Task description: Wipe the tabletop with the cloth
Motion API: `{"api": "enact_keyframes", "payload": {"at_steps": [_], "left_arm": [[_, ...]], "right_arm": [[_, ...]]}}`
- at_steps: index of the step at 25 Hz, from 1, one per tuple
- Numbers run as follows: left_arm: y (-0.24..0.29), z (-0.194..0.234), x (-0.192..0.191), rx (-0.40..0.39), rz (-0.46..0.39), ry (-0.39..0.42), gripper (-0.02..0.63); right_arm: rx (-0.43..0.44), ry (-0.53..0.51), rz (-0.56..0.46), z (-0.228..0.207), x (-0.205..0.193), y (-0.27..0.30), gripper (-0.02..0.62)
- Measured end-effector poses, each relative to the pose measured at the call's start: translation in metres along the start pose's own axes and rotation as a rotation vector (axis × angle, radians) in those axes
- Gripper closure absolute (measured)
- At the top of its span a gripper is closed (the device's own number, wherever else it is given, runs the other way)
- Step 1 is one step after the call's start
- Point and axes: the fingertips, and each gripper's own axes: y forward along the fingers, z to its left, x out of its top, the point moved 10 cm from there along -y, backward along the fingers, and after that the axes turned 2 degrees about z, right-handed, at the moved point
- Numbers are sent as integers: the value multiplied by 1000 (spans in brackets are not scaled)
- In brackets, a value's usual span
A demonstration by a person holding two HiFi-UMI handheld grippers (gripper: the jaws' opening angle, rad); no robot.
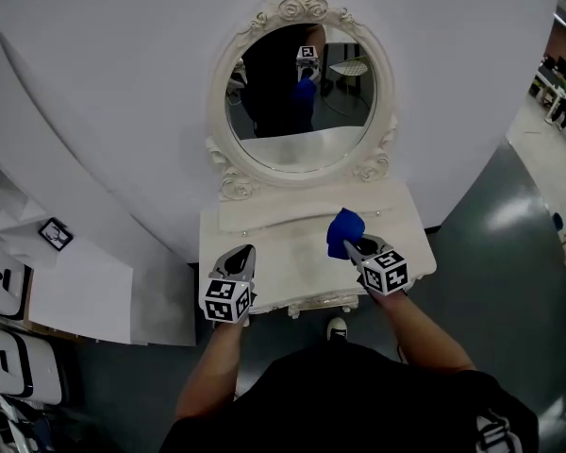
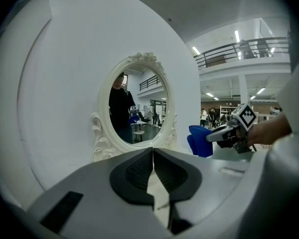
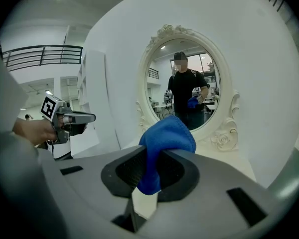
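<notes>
Head view shows a white dressing table, and its tabletop [image 1: 283, 253] lies in the middle of the frame, under an oval mirror [image 1: 302, 102] at 12 o'clock. The right gripper [image 1: 351, 245] is over the right half of the tabletop, at about 4 o'clock from the mirror, and its jaws pinch the blue cloth [image 1: 343, 231]. The cloth is bunched into a thick fold. Its free end sticks out ahead of the jaw tips toward 11 o'clock, so its long axis runs from the gripper toward the mirror. In the right gripper view the same axis stands nearly upright: the rounded top bulges toward 12 o'clock above the pads, and a narrower tail hangs toward 6 o'clock between them. Both pads press on the cloth from the sides. I cannot tell if the cloth touches the tabletop. The left gripper [image 1: 241, 256] is at the front left edge of the tabletop, at about 9 o'clock from the right gripper and well apart from it. Its jaws are pressed together with nothing between them, and they point toward the mirror.
</notes>
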Motion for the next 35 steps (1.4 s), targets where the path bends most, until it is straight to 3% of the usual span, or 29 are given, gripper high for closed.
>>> {"api": "enact_keyframes", "payload": {"at_steps": [12, 24, 35], "left_arm": [[69, -10, 27, 32, 44, 47, 592], [96, 9, 26, 77, 50, -2, 592], [152, 21, 36, 119, 72, -20, 592]], "right_arm": [[41, 23, -6, -85, 11, 35, 554], [83, 3, 16, -105, 28, 68, 554], [123, -2, 36, -154, 40, 113, 553]]}}
